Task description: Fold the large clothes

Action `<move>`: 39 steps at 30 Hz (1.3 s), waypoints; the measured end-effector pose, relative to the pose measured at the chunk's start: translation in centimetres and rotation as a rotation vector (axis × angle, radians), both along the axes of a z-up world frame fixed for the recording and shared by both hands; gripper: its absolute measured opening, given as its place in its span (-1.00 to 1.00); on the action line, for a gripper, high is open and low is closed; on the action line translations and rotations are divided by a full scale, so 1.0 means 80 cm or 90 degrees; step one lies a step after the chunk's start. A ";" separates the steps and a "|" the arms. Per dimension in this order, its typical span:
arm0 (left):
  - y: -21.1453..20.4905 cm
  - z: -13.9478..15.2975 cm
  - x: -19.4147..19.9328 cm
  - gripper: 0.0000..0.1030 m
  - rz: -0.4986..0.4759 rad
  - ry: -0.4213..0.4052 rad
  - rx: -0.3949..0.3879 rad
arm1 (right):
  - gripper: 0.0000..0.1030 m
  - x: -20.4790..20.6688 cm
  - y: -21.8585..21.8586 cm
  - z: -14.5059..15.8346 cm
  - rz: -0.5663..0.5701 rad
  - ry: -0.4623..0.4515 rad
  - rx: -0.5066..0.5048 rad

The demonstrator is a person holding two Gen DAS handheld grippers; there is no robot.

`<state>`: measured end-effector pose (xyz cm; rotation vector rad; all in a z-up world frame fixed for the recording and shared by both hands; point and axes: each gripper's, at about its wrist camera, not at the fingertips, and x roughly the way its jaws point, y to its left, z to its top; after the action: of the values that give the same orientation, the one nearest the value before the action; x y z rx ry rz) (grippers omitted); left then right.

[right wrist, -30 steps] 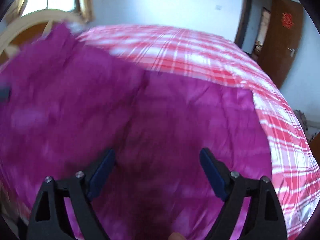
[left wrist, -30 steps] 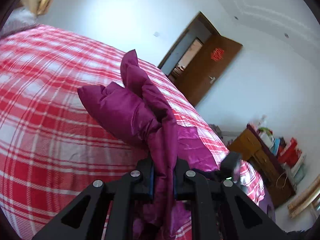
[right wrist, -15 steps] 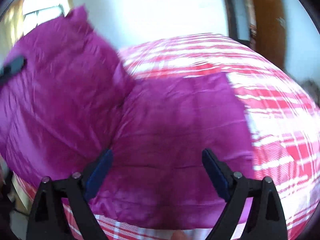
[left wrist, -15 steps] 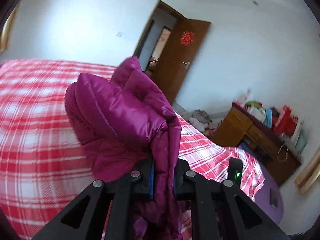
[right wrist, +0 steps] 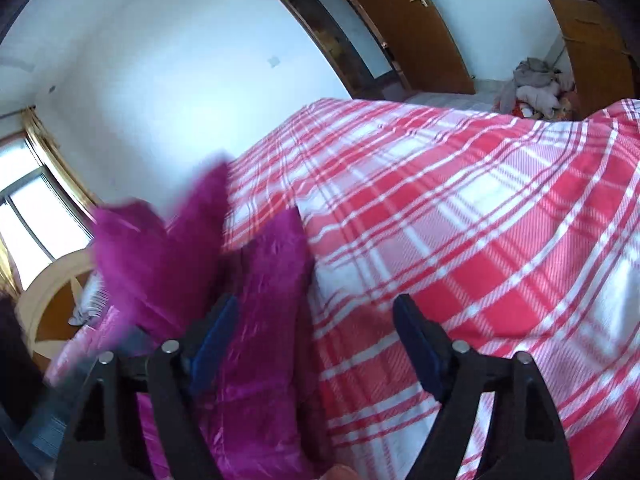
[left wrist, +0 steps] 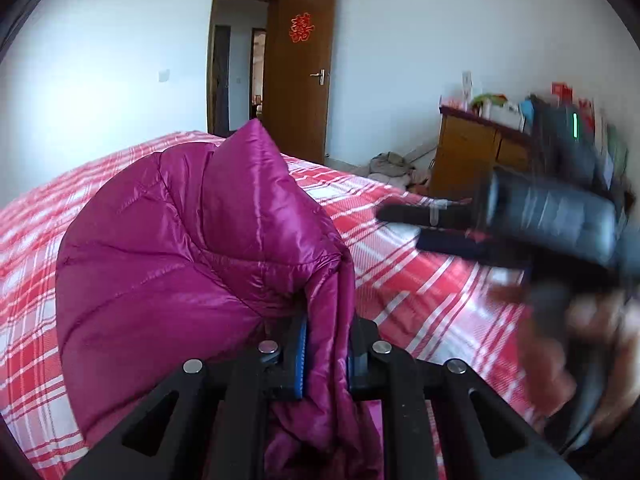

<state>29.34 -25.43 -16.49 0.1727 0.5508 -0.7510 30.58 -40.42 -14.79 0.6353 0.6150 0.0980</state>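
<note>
Left hand-held gripper (left wrist: 325, 354) is pinched on a fold of the magenta puffer jacket (left wrist: 188, 264), which bunches up above the red plaid bed (left wrist: 420, 292) from 9 to 12 o'clock of the fingers. Right hand-held gripper (right wrist: 316, 344) is spread wide and holds nothing; the jacket lies at its 9 o'clock against the left finger, plaid bed between the jaws. Wooden cabinet (left wrist: 468, 156) at 2 o'clock in the left view carries blurred boxes and bags, contents unreadable.

Left tool (left wrist: 326, 354) clamped; right tool (right wrist: 316, 344) agape
</note>
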 end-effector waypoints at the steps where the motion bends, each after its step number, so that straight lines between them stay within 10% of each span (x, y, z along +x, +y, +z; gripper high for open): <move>1: -0.002 -0.003 -0.002 -0.67 -0.001 -0.009 0.007 | 0.59 0.004 -0.002 0.006 0.017 -0.008 0.007; 9: -0.021 0.006 -0.049 0.03 -0.024 -0.124 0.074 | 0.43 0.075 0.043 0.048 0.208 -0.030 0.039; 13: -0.011 0.024 -0.095 0.09 -0.037 -0.189 0.089 | -0.35 0.096 0.065 0.047 0.199 0.028 -0.063; 16: 0.023 0.046 -0.120 0.41 -0.040 -0.201 0.048 | -0.35 0.103 0.058 0.032 0.158 0.069 -0.115; 22: 0.121 0.063 -0.060 0.64 0.130 -0.151 -0.015 | -0.29 0.096 0.036 0.010 0.126 0.106 -0.136; 27: 0.137 0.013 0.031 0.64 0.190 0.006 -0.027 | -0.25 0.079 0.042 0.056 0.043 0.085 -0.181; 33: 0.104 -0.003 0.027 0.65 0.194 -0.003 -0.030 | 0.20 0.060 0.079 0.146 0.053 -0.086 0.006; 39: 0.143 0.010 0.036 0.65 0.229 0.011 -0.060 | 0.34 0.116 0.111 0.094 0.085 -0.128 0.196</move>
<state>32.20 -13.98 -15.66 -0.0212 0.5436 -0.4274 39.86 -31.51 -7.26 0.8700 0.4502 0.3833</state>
